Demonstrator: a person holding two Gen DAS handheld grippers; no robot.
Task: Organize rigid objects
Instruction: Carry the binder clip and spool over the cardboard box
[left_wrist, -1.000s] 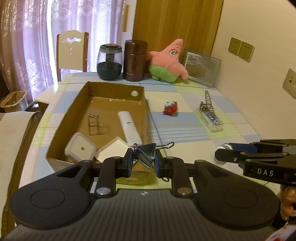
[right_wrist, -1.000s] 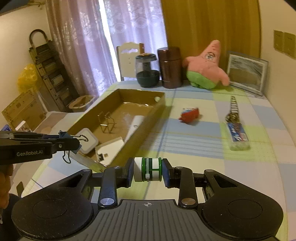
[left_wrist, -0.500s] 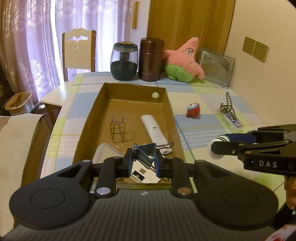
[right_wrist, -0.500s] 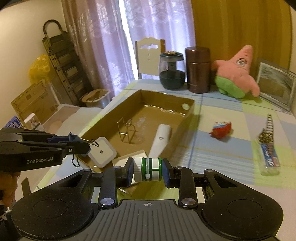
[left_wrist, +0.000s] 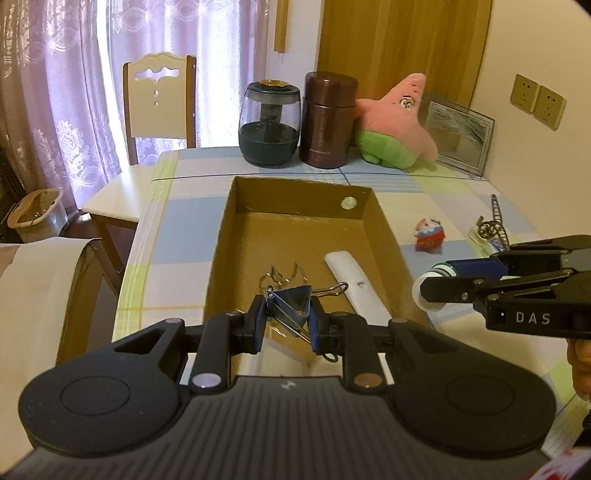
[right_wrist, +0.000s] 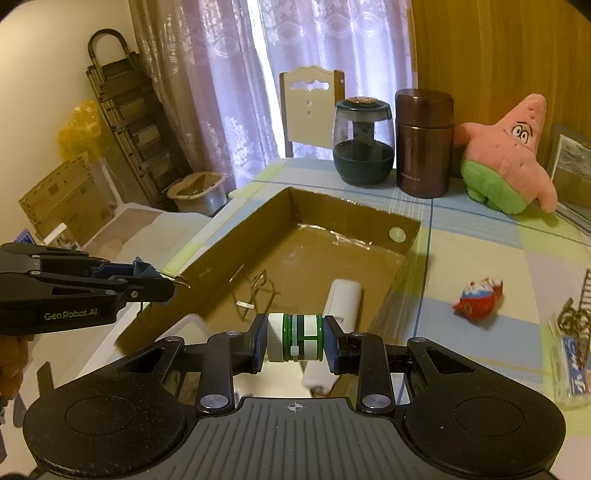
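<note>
An open cardboard box (left_wrist: 225, 229) (right_wrist: 236, 232) lies on the checked table. My left gripper (left_wrist: 286, 323) is shut on a blue binder clip (left_wrist: 291, 299) and hovers over the box's near end. In the right wrist view that gripper (right_wrist: 162, 286) comes in from the left with the binder clip (right_wrist: 146, 271). My right gripper (right_wrist: 295, 338) is shut on a small white and green bottle (right_wrist: 295, 336) just above the box's near right part. The left wrist view shows the right gripper (left_wrist: 428, 290) at the box's right side. Inside lie a white oblong device (left_wrist: 354, 280) (right_wrist: 343, 299) and a wire stand (left_wrist: 282, 278) (right_wrist: 255, 295).
On the table right of the box are a small red toy (left_wrist: 428, 238) (right_wrist: 478, 299) and a clear packet with a metal tower model (left_wrist: 493, 229) (right_wrist: 574, 332). At the back stand a dark glass jar (left_wrist: 267, 122), a brown canister (left_wrist: 328, 118), a pink plush star (left_wrist: 397, 122) and a picture frame (left_wrist: 458, 136). A chair (left_wrist: 159, 107) stands beyond.
Both grippers have moved forward along the box, each keeping its grip. The white square container and flat white piece at the box's near end have dropped out of view beneath them.
</note>
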